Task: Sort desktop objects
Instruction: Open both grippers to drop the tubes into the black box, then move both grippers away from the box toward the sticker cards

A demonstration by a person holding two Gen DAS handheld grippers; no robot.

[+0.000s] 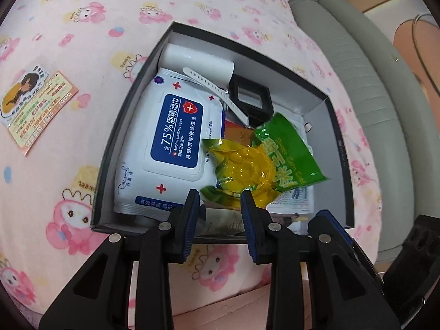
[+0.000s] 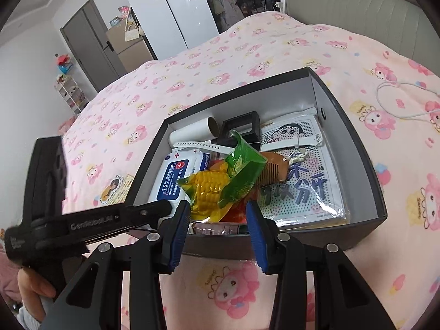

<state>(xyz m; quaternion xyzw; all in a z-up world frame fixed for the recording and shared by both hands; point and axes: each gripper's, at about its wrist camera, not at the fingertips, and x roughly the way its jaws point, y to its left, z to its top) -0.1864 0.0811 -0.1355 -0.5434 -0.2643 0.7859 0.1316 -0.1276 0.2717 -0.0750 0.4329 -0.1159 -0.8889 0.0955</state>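
Corn packet (image 1: 255, 165) perhaps touching left tool (image 1: 220, 200); box rim (image 1: 343, 148) close.

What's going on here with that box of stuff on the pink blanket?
A person is tidying loose items into a dark box using a hand-held gripper in each hand. The box already holds a pack of alcohol wipes, a white watch, a wooden comb and a vacuum-packed corn cob, which lies on top. Both the left gripper and the right gripper hover at the box's near edge, gripping nothing. A sticker card lies outside on the blanket.
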